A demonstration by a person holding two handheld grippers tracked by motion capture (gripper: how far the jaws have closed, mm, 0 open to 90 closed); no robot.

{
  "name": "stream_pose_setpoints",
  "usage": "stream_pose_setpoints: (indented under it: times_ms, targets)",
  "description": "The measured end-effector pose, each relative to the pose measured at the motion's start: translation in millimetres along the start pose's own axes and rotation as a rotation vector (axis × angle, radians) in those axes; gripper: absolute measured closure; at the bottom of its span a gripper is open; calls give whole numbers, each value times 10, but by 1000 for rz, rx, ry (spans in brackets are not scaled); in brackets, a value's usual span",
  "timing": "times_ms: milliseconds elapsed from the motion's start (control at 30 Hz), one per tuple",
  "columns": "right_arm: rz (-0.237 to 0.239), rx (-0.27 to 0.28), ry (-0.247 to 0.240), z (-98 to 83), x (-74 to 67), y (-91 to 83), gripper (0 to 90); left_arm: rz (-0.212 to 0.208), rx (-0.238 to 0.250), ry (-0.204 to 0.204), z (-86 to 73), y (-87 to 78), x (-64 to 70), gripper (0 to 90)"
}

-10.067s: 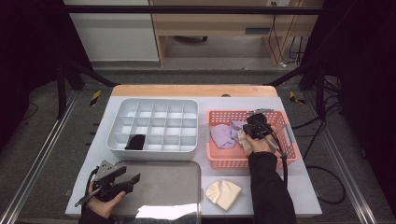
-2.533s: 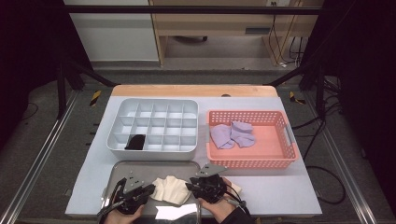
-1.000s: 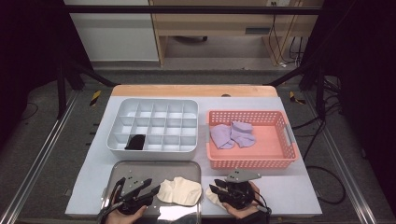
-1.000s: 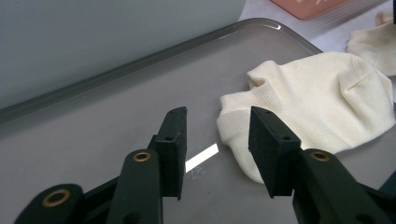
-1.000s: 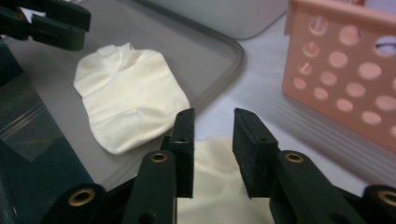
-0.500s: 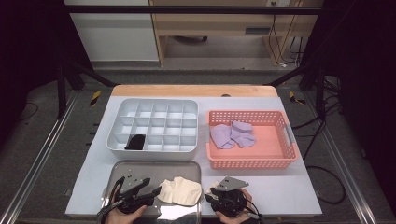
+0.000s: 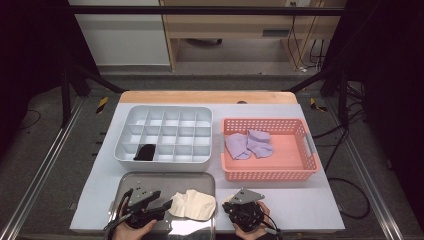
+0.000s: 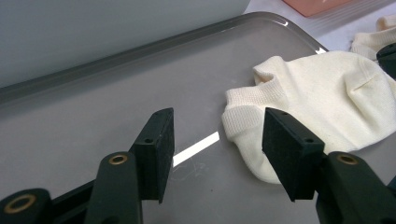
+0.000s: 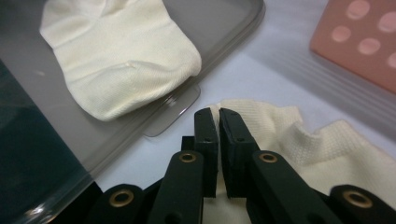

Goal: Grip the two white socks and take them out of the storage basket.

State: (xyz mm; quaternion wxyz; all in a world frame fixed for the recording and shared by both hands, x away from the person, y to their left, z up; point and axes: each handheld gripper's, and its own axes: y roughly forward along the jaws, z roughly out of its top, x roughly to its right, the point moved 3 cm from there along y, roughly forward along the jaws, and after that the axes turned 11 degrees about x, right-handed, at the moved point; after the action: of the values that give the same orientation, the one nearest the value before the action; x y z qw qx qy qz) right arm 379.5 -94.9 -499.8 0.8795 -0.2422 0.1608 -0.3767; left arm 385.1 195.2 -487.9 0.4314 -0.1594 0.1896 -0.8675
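Observation:
A cream sock (image 7: 192, 205) (image 8: 327, 102) (image 9: 126, 60) lies flat on the grey tray (image 7: 150, 180) (image 8: 93, 93) at the table's near edge. My left gripper (image 7: 162, 200) (image 8: 217, 126) rests low over the tray just left of that sock. Its jaws have just been opening and stand open, with the cuff just beyond their tips and untouched. A second cream sock (image 7: 229, 199) (image 9: 289, 135) lies on the white table right of the tray. My right gripper (image 7: 239, 202) (image 9: 217, 114) has just been closing and is shut on that sock's edge.
A white divided organiser (image 7: 165, 135) stands behind the tray, with a black item (image 7: 146, 151) in one front-left compartment. To its right a pink basket (image 7: 272, 174) (image 9: 359, 42) holds two purple socks (image 7: 248, 144). Bare white table (image 7: 310, 205) stretches right of my right hand.
Ten seconds ago my right gripper was in the basket and the tray was bare. A cream sock now lies on the tray, and the right gripper sits beside the tray over the second sock.

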Motion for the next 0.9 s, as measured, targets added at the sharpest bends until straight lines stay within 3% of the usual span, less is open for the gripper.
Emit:
stream_pose_setpoints:
  times_ms: [133, 267, 400, 500, 667, 800, 900]
  targets:
    - [8, 34, 36, 78, 63, -43, 868, -1, 0, -4, 9, -3, -8, 437]
    - [26, 127, 45, 266, 116, -103, 867, -2, 3, -7, 19, 4, -11, 438]
    - [73, 190, 48, 423, 70, -82, 866, -1, 4, -9, 27, 9, -16, 439]
    - [121, 184, 39, 453, -39, -2, 865, 1, 2, -10, 27, 12, -18, 439]
    - [196, 129, -15, 414, -246, 181, 861, 3, 2, -12, 28, 10, -22, 440]
    - [212, 72, -18, 349, -298, 273, 846, 3, 5, -15, 34, 4, -29, 440]
    - [214, 84, -9, 358, -284, 257, 781, -3, 8, -15, 44, 0, -24, 440]
